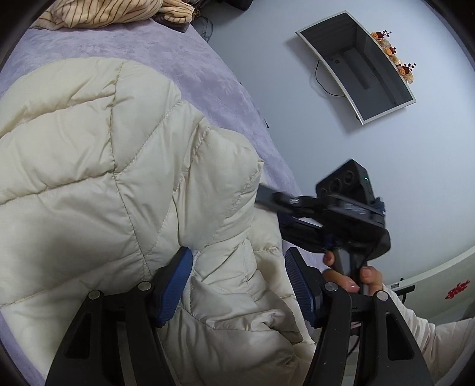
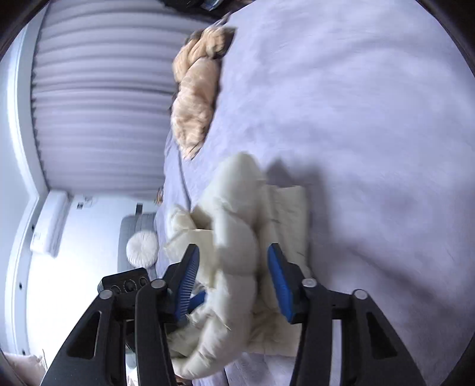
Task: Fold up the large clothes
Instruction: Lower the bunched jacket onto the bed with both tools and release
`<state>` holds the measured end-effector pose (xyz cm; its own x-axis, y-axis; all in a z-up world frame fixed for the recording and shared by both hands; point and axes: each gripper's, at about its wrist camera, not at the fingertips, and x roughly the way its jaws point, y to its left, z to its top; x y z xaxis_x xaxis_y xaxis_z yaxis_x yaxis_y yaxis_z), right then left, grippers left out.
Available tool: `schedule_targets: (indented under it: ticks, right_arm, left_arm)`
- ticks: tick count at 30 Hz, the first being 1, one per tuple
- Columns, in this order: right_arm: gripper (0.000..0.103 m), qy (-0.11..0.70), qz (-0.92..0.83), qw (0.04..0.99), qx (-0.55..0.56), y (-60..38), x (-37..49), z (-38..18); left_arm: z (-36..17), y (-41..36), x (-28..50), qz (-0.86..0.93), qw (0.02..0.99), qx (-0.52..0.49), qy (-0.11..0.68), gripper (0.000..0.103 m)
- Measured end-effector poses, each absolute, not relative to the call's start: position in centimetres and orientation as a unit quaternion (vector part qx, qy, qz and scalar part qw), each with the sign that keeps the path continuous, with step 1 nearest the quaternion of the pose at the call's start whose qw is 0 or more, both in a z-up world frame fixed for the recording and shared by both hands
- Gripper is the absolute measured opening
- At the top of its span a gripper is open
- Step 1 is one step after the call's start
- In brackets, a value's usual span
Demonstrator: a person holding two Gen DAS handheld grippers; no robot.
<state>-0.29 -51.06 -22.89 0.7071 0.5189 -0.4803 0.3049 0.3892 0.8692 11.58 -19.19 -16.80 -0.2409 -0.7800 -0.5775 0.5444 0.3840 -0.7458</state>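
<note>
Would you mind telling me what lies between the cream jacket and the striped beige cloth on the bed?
Only bare lilac bedcover separates the cream jacket from the striped beige cloth, as the left wrist view shows.

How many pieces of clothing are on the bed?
2. The cream puffer jacket lies up close under both claws, and a striped tan garment is bunched at the far edge of the lilac bed. More may be out of sight.

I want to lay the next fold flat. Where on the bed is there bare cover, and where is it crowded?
Bare lavender bedspread stretches beyond the cream puffer jacket, beside the striped tan garment. A narrower bare strip runs between jacket and bed edge. It is crowded around the jacket's bunched folds, where the left gripper and right gripper straddle it.
</note>
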Motion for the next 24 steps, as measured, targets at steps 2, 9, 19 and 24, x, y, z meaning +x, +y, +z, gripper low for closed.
schedule_targets:
  ticks: [2, 9, 19, 24]
  right_arm:
    - [0.007, 0.418, 0.065, 0.746, 0.514, -50.7, 2.2, -23.5]
    - [0.005, 0.483, 0.133, 0.717, 0.484, -48.5, 8.3, -28.9]
    - [0.005, 0.533, 0.154, 0.702, 0.446, -46.1, 12.1, -31.4]
    - [0.029, 0.547, 0.12, 0.729, 0.394, -46.8, 11.6, -27.4]
  left_arm:
    - [-16.6, -19.2, 11.5, -0.558, 0.597, -0.112, 0.565, 0.065]
    - [-17.7, -21.3, 10.0, -0.592, 0.574, -0.073, 0.56, 0.065]
    - [-19.0, -23.8, 8.1, -0.589, 0.585, -0.007, 0.558, 0.065]
    - [-18.5, -23.9, 7.6, -0.582, 0.591, 0.003, 0.558, 0.065]
